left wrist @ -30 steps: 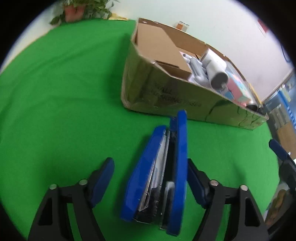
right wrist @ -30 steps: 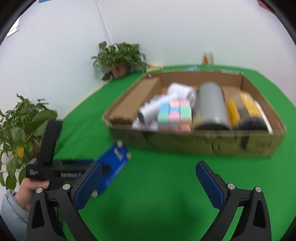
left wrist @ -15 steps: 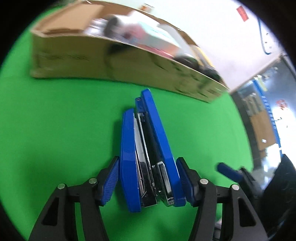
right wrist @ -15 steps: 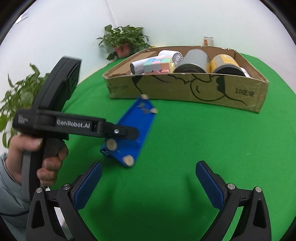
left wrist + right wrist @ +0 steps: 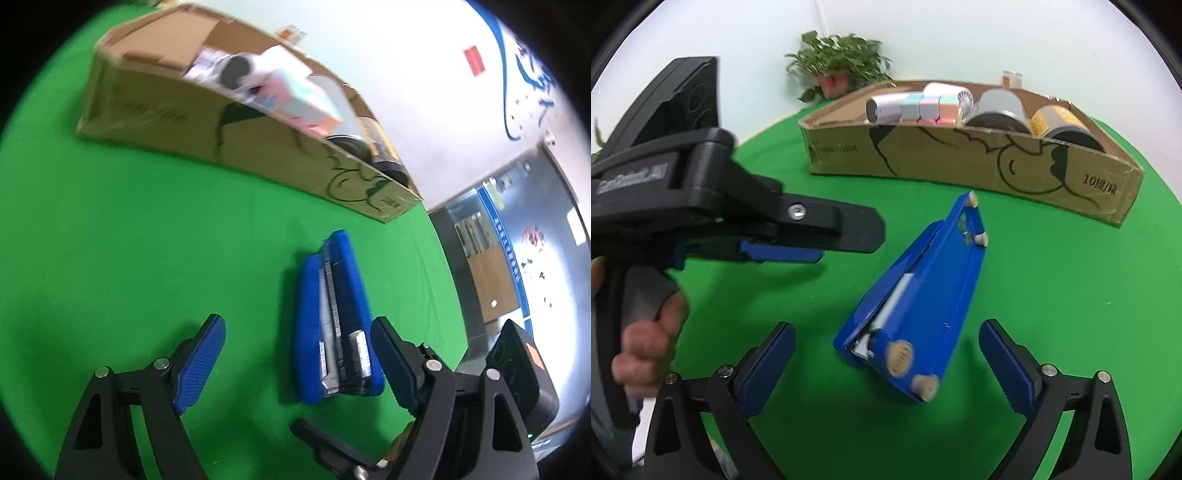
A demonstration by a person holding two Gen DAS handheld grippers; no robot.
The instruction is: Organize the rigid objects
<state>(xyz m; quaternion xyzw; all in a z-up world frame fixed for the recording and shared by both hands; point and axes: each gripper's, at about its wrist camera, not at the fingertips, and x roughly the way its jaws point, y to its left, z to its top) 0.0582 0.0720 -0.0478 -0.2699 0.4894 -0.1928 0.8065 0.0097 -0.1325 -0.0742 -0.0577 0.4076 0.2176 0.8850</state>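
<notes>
I have the blue plastic stapler [image 5: 916, 295] lying on its side on the green cloth-covered table [image 5: 1052, 295], just in front of the long open cardboard box [image 5: 960, 162], and that reads to me as a handover. My left gripper [image 5: 295, 365] is opening; its right pad sits just beside the stapler and the other stands well clear, so it grips nothing. My right gripper [image 5: 886, 354] is closing, with the stapler's near end between its blue pads but not pressed. Its rubber feet face up and to the right, so I judge the flat base and top offer the better grip. Inside the box lie a white roll, pastel blocks, a small fan and two cans. The left gripper's black body hangs left of the stapler and could crowd my approach. A potted plant stands behind the box.
</notes>
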